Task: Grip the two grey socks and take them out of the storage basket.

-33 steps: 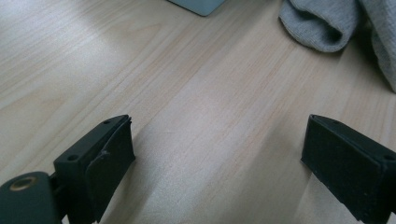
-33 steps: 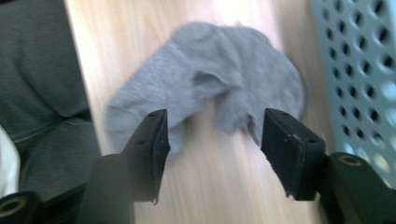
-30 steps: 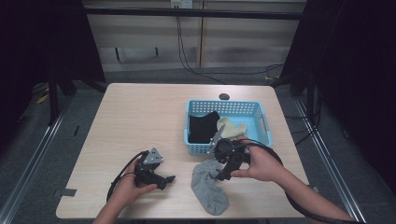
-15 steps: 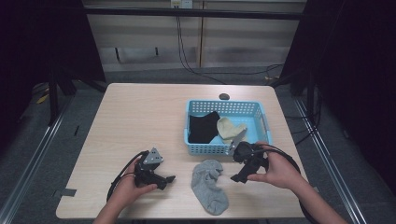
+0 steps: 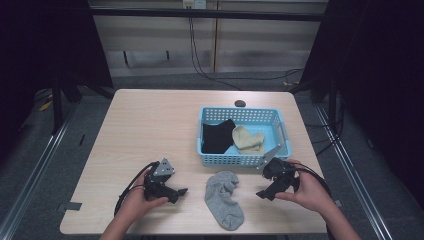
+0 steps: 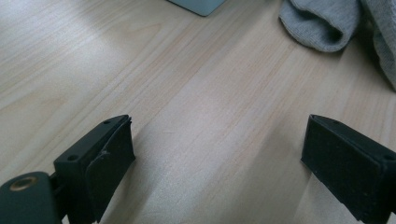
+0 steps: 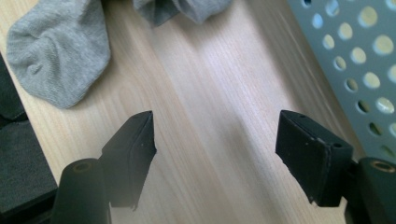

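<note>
grey sock (image 5: pixel 223 199) flat on table (image 5: pixel 150 125) | between left tongs (image 5: pixel 181 192) and right tongs (image 5: pixel 262 193), touching neither

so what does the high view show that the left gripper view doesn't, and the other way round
High view alone: the whole blue basket with a black sock and a beige sock inside, a small dark disc behind it, both hands, and the right tongs open beside the grey sock.

Left gripper view alone: a close look at the left tongs, wide open with bare wood between the jaws.

Both: the table, the grey sock, and a corner of the basket.
</note>
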The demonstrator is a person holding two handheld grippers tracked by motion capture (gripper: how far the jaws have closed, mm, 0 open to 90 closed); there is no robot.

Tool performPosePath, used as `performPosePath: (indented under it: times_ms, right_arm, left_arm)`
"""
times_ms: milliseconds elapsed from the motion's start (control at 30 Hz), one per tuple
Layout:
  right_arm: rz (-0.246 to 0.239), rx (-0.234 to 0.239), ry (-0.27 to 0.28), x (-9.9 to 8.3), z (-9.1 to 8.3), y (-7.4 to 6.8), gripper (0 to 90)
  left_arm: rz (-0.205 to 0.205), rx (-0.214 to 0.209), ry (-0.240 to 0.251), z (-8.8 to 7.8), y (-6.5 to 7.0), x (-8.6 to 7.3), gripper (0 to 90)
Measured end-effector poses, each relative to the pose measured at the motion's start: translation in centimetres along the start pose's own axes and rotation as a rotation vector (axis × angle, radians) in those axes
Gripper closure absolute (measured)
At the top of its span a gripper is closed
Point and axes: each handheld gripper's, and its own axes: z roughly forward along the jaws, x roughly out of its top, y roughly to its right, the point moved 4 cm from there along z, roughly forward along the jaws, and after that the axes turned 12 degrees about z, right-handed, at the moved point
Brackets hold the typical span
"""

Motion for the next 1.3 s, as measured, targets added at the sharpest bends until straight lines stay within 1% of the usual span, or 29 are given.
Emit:
performPosePath:
  times_ms: [33,67,133,167,267,333,433,467,500,533,600,700,733,767,867,900,933,1000,1033,1200,1267,1300]
  right_arm:
    - [0.015,0.001,0.006,-0.1,0.0,0.1,27.9]
    - [0.003,0.004,0.01,-0.2,0.1,0.2,27.9]
    - [0.022,0.01,0.007,-0.5,0.3,0.2,27.5]
    - [0.007,0.007,0.008,-0.6,0.4,0.3,27.3]
    - [0.008,0.006,0.003,-0.8,0.7,0.3,26.8]
    - [-0.004,0.009,0.006,-0.9,0.9,0.4,26.7]
    - [-0.006,0.002,0.011,-1.2,1.2,0.4,26.1]
    - [-0.018,-0.002,0.016,-1.3,1.4,0.6,26.1]
    - [-0.016,-0.001,0.015,-1.4,1.5,0.7,26.1]
    - [-0.022,0.005,0.028,-1.4,1.6,0.7,26.2]
    - [-0.016,0.026,0.052,-1.6,2.1,0.8,25.7]
    - [-0.022,0.055,0.101,-2.0,3.1,1.1,24.1]
    - [-0.035,0.059,0.104,-2.2,3.4,1.3,24.1]
    - [-0.03,0.059,0.097,-2.3,3.7,1.4,21.3]
    - [-0.026,0.078,0.141,-2.4,3.9,1.7,20.7]
    - [-0.031,0.082,0.158,-2.5,3.9,1.8,20.0]
    - [-0.043,0.073,0.185,-2.5,4.1,1.9,19.0]
    - [-0.055,0.049,0.209,-2.6,4.3,2.1,16.8]
    - [-0.05,0.057,0.217,-2.6,4.3,2.0,16.3]
    - [-0.055,0.057,0.238,-2.7,4.4,2.2,14.8]
    - [-0.053,0.051,0.236,-2.8,4.4,2.2,14.8]
    - [-0.054,0.058,0.239,-2.7,4.4,2.2,14.8]
  left_arm:
    - [0.0,0.0,0.0,0.0,0.0,0.0,8.3]
    - [0.0,0.0,0.0,0.0,0.0,0.0,8.3]
    - [0.002,0.001,0.0,0.0,0.0,0.0,8.3]
    - [0.0,0.0,0.0,0.0,0.0,0.0,8.3]
    - [0.0,0.0,0.0,0.0,0.0,0.0,8.3]
    - [0.002,0.001,-0.001,0.0,0.0,0.0,8.3]
    - [0.0,0.0,0.0,0.0,0.0,0.0,8.3]
    - [0.002,0.002,-0.001,0.0,0.0,0.0,8.3]
    - [0.002,0.001,-0.001,0.0,0.0,0.0,8.3]
    - [0.0,0.0,0.0,0.0,0.0,0.0,8.3]
    - [0.0,0.0,0.0,0.0,0.0,0.0,8.3]
    - [0.0,0.0,0.0,0.0,0.0,0.0,8.3]
    - [0.002,0.001,-0.001,0.0,0.0,0.0,8.3]
    - [0.002,0.001,-0.001,0.0,0.0,0.0,8.3]
    - [0.0,0.0,-0.001,0.0,0.0,0.0,8.3]
    - [0.001,0.001,-0.001,0.0,0.0,0.0,8.3]
    - [0.0,0.0,0.0,0.0,0.0,0.0,8.3]
    - [0.002,0.001,-0.001,0.0,0.0,0.0,8.3]
    - [0.0,0.0,-0.001,0.0,0.0,0.0,8.3]
    - [0.002,0.001,-0.001,0.0,0.0,0.0,8.3]
    - [0.0,0.0,-0.001,0.0,0.0,0.0,8.3]
    - [0.002,0.002,-0.001,0.0,0.0,0.0,8.3]
